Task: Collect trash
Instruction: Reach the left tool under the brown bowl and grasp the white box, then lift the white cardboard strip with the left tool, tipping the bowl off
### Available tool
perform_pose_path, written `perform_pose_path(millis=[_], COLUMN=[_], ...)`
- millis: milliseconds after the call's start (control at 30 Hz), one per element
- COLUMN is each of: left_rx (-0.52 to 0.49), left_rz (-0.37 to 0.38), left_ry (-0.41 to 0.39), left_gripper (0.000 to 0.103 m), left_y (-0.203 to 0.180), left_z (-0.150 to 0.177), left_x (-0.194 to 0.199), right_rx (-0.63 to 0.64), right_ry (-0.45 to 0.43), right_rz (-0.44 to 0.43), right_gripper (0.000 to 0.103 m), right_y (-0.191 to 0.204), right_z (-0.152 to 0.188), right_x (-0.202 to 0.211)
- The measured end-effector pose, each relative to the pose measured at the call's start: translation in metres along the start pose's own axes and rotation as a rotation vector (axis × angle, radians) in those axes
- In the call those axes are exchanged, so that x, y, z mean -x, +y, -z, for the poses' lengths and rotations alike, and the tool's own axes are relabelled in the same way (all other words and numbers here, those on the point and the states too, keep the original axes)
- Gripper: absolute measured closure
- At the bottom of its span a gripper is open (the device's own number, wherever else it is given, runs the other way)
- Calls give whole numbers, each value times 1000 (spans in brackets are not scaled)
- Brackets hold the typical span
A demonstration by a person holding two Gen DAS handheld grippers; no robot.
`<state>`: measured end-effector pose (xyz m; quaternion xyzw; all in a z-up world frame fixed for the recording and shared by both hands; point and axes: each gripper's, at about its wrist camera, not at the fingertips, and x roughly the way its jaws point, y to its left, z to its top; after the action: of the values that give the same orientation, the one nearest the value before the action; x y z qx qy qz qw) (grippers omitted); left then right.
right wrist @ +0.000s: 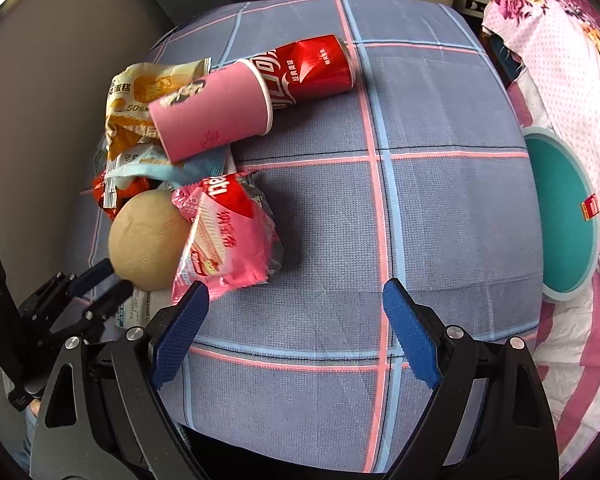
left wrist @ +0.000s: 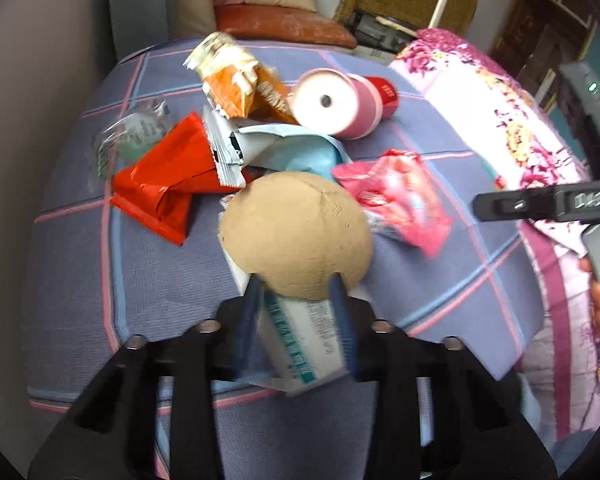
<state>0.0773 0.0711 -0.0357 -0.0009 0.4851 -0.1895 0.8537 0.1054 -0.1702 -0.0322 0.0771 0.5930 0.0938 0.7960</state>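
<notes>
A pile of trash lies on a blue checked bedsheet (right wrist: 440,200). My left gripper (left wrist: 296,284) is shut on a tan ball-shaped piece of trash (left wrist: 296,236); it also shows in the right wrist view (right wrist: 148,240). A white and teal wrapper (left wrist: 304,340) lies between the left fingers under the ball. Around it lie a red wrapper (left wrist: 160,188), an orange snack bag (left wrist: 236,76), a pink paper cup (right wrist: 212,116), a red cola cup (right wrist: 312,68) and a pink wafer wrapper (right wrist: 228,232). My right gripper (right wrist: 296,300) is open and empty over bare sheet, right of the pink wrapper.
A flowered pink quilt (right wrist: 572,92) lies along the right edge of the bed. A teal round basin (right wrist: 560,216) sits beside it. Cushions (left wrist: 284,24) and a wall are behind the bed. A clear plastic wrapper (left wrist: 132,136) lies at the pile's left.
</notes>
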Motion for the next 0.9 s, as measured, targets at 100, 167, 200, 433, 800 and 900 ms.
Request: perform_pose_path(millis=[100, 167, 200, 433, 800, 900], left_rx=[-26, -42, -52, 38, 191, 152], left_rz=[-15, -19, -26, -35, 118, 132], left_ry=[-27, -37, -35, 8, 39, 16], left_gripper=[69, 69, 69, 41, 34, 48], left_y=[-10, -16, -18, 10, 19, 5], left_z=[-9, -15, -18, -12, -28, -36], left_x=[6, 8, 8, 4, -22, -17], right_rx=[-14, -26, -33, 0, -11, -24], right_ry=[-2, -1, -1, -14, -12, -15], right_rz=[-13, -21, -25, -35, -40, -45], right_gripper=[19, 19, 19, 19, 19, 19], right_y=[-6, -11, -13, -4, -5, -13], right_z=[2, 3, 4, -5, -12, -13], right_x=[0, 0, 1, 7, 4, 2])
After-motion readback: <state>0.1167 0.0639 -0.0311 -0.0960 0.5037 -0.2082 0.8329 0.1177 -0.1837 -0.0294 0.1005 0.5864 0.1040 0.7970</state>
